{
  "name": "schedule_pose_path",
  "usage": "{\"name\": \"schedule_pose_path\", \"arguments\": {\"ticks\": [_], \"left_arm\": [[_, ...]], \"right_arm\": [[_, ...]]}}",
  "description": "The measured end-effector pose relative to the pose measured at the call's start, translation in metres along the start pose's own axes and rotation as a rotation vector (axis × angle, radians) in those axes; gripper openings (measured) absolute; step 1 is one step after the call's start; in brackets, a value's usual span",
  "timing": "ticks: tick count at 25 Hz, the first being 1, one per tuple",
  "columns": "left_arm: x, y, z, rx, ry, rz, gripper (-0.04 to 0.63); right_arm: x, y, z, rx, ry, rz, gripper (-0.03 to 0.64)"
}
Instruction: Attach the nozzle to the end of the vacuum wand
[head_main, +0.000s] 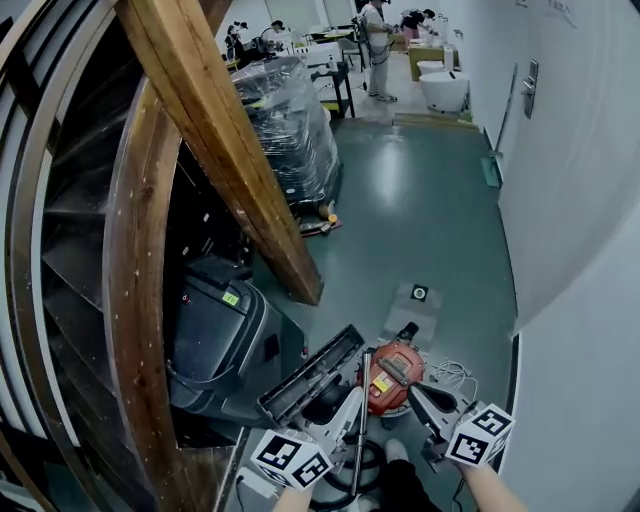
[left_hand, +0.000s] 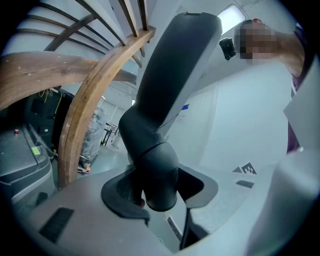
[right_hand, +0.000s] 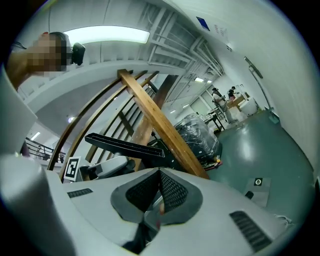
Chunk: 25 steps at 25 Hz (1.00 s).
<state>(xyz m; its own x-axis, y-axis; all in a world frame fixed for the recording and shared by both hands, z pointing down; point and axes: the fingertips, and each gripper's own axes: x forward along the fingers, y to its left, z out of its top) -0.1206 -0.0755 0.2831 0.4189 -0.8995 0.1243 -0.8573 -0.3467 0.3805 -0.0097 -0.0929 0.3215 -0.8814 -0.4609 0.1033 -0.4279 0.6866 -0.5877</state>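
Note:
The long black floor nozzle (head_main: 312, 375) hangs low over the green floor, tilted up to the right. Its dark neck (left_hand: 157, 165) sits between the jaws of my left gripper (head_main: 335, 405), which is shut on it. In the left gripper view the neck rises and fills the middle of the picture. A thin metal wand (head_main: 361, 420) runs down beside the red vacuum body (head_main: 393, 375). My right gripper (head_main: 418, 395) is to the right of the vacuum body, shut and holding nothing. The right gripper view shows its meshed pads (right_hand: 167, 187) pressed together and the nozzle (right_hand: 120, 145) off to the left.
A slanted wooden stair beam (head_main: 230, 150) and curved rail (head_main: 125, 300) stand at the left. Under them is a black floor machine (head_main: 215, 340). A wrapped pallet (head_main: 290, 120) is farther back. A white wall (head_main: 580, 250) closes the right side, with a cable (head_main: 450, 372) at its foot.

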Motion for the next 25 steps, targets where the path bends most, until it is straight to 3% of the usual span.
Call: {"name": "schedule_pose_path", "arguments": {"ticks": [13,25], "left_arm": [[0.026,0.048,-0.044,0.000,0.041,0.050,0.173],[0.062,0.115,-0.114,0.008,0.056,0.085,0.173]], "right_arm": [[0.035,-0.044,-0.039,0.019,0.056,-0.027,0.018],[0.094,-0.128,-0.137,0.049,0.192,-0.064,0.021]]}}
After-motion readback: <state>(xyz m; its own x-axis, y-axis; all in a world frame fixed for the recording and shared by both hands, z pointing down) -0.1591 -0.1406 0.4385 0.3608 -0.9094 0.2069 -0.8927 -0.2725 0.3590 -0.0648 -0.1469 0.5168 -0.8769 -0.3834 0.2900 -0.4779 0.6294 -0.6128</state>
